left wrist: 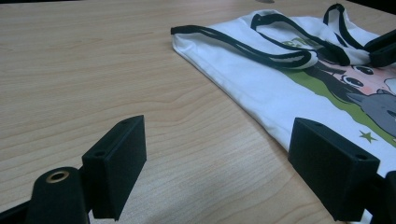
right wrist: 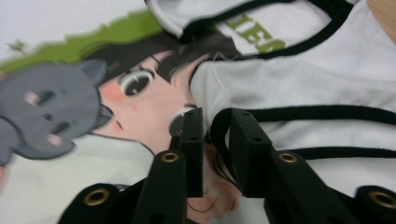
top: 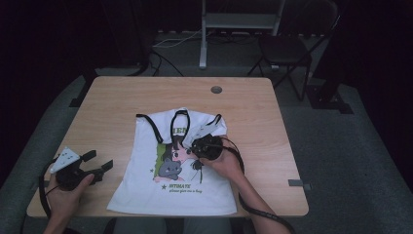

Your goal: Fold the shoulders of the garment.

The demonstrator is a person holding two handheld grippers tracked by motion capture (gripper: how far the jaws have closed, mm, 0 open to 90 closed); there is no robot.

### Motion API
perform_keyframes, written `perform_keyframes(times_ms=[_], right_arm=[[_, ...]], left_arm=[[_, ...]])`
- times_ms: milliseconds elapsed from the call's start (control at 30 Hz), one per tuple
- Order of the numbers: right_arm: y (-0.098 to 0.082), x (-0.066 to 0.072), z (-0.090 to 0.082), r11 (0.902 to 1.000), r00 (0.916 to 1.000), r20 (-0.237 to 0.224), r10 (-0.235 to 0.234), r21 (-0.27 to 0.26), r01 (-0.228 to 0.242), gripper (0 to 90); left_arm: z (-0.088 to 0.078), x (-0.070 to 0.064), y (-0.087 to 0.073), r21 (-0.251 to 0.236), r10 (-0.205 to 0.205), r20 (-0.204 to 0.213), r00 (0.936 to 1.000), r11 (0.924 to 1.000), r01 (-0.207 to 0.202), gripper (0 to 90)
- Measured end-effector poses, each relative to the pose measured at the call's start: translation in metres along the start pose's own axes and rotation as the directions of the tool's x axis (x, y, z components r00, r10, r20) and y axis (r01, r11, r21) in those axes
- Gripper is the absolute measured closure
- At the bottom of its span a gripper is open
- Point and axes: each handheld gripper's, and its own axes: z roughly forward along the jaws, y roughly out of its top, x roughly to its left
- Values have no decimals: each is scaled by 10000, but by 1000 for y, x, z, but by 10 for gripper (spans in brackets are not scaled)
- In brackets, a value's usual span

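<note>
A white tank top (top: 146,165) with black trim and a cartoon girl-and-cat print lies flat on the wooden table (top: 122,97), straps pointing away from me. Its right shoulder is folded inward over the print. My right gripper (top: 195,148) rests on that fold. In the right gripper view its jaws (right wrist: 210,126) are nearly closed on a loop of black trim of the tank top (right wrist: 303,79). My left gripper (top: 100,161) lies on bare wood to the left of the tank top, open with nothing between its fingers (left wrist: 116,163), beside the top's side edge (left wrist: 261,88).
A round cable hole (top: 216,89) sits near the table's far edge. Beyond the table stand a dark folding chair (top: 287,48) and a metal stand (top: 203,44) with cables on the floor. A small grey tag (top: 297,183) lies at the table's right edge.
</note>
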Motion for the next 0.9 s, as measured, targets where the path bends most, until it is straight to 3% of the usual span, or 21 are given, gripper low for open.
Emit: perform_keyframes(times_ms=[100,167,300,367,467,500,667,900], right_arm=[[7,-9,-6,9938,9965,-305,782,-774,-804,684],[13,-18,-6,9816,9880,-308,1512,-1136,-1537,651],[20,-27,5,9777,9780,508,2025,-672,-1990,623],[20,-27,12,9833,9792,904,1816,-255,-1801,616],[17,-23,18,9881,9825,1080,1517,73,-1534,607],[16,-20,20,9920,9861,1141,1209,220,-1242,599],[15,-14,22,9961,9898,1235,705,433,-764,594],[15,-9,21,9971,9901,1339,411,587,-494,594]], left_arm=[[0,0,0,12,9,13,10000,10000,-9,189],[0,0,0,-35,-30,6,10000,10000,30,189],[0,0,0,-36,-47,17,10000,10000,47,189],[0,0,0,-48,-69,33,10000,10000,69,189],[0,0,0,-42,-61,45,10000,10000,61,189],[0,0,0,-49,-61,40,10000,10000,61,189],[0,0,0,-60,-48,33,10000,10000,49,189],[0,0,0,-75,-63,39,10000,10000,63,189]])
